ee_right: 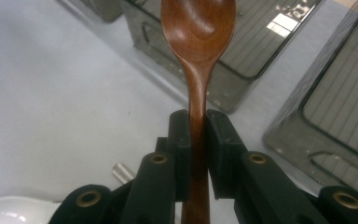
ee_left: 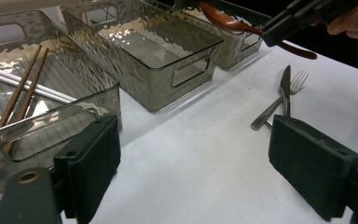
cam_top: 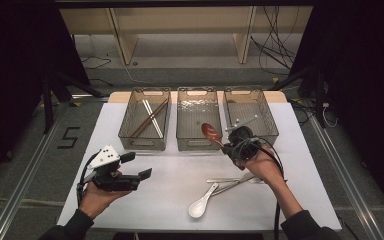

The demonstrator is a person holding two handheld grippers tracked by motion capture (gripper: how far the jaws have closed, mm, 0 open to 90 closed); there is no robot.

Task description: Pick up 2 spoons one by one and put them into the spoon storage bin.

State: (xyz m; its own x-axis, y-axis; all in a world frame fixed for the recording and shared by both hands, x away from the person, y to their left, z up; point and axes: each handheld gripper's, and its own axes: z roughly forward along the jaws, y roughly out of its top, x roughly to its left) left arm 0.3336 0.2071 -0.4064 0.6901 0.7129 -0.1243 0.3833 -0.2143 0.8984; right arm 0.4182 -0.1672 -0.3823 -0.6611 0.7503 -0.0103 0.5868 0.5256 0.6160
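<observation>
Right gripper [ee_right: 196, 154] pinches a wooden spoon [ee_right: 199, 42].
Its bowl hangs apparently over the middle bin's [cam_top: 198, 117] near edge; left gripper [ee_left: 196, 163] is spread, empty.

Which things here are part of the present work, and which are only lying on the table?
In the work: wooden spoon, right gripper shut on it, middle bin.
Lying about: white spoon, fork, knife, chopsticks, left gripper, open.
</observation>
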